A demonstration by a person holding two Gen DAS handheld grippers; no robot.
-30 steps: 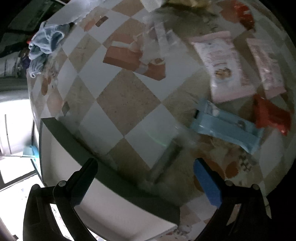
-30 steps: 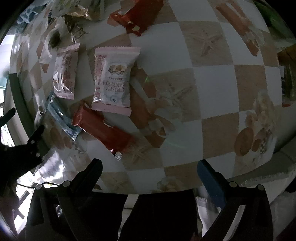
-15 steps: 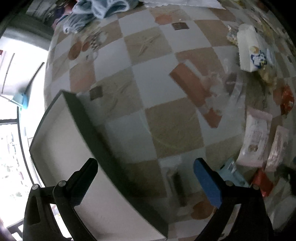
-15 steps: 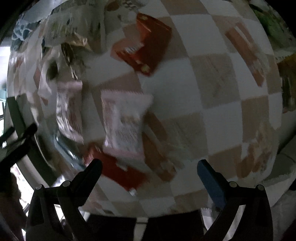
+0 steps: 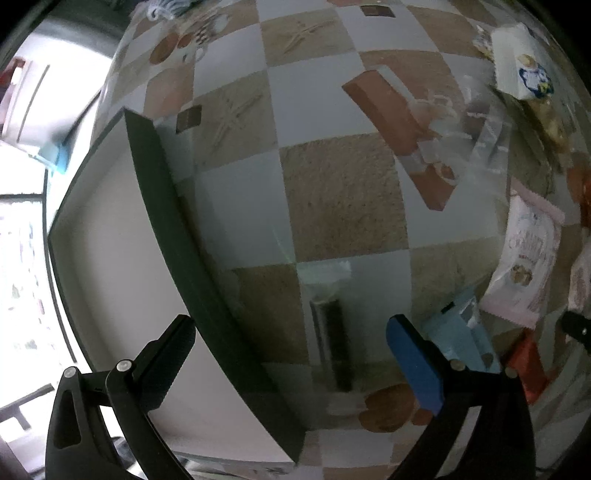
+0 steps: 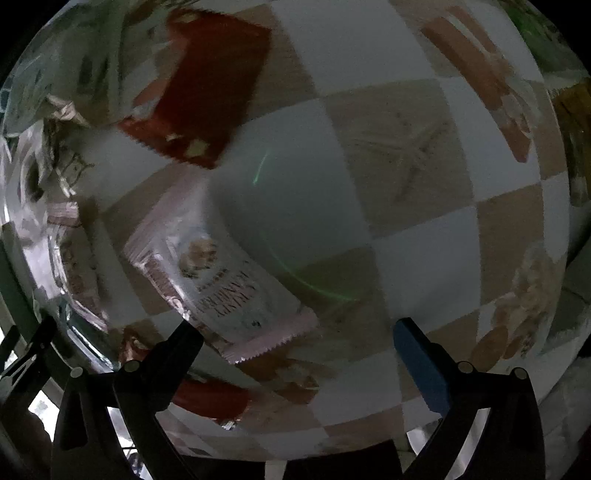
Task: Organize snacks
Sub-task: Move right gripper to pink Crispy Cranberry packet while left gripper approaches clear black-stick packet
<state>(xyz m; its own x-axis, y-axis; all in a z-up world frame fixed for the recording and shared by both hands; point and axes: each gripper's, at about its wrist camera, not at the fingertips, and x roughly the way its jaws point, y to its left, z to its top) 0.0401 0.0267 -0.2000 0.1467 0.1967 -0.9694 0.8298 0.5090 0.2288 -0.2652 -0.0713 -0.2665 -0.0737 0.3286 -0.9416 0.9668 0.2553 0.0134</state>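
My left gripper [image 5: 291, 350] is open and empty above the checkered tablecloth, beside a dark-rimmed white tray [image 5: 173, 229]. A clear-wrapped dark snack bar [image 5: 332, 328] lies between its fingers on the cloth. A light blue packet [image 5: 461, 332] and a pink-white cracker packet [image 5: 524, 258] lie to the right. My right gripper [image 6: 299, 339] is open and empty over the cloth. The pink-white cracker packet [image 6: 221, 284] lies just ahead of its left finger. A red packet [image 6: 207, 88] lies farther off, and another red packet [image 6: 210, 398] lies below the left finger.
A second pink packet [image 6: 74, 266] and crumpled wrappers [image 6: 59, 147] lie at the left in the right wrist view. A white carton [image 5: 521, 66] stands at the far right in the left wrist view. A blue cloth [image 5: 170, 5] lies at the far table edge.
My left gripper has swung left toward the tray; the tray now fills the left side. My right gripper has moved forward and lower over the pink-white packet. Both stay open.
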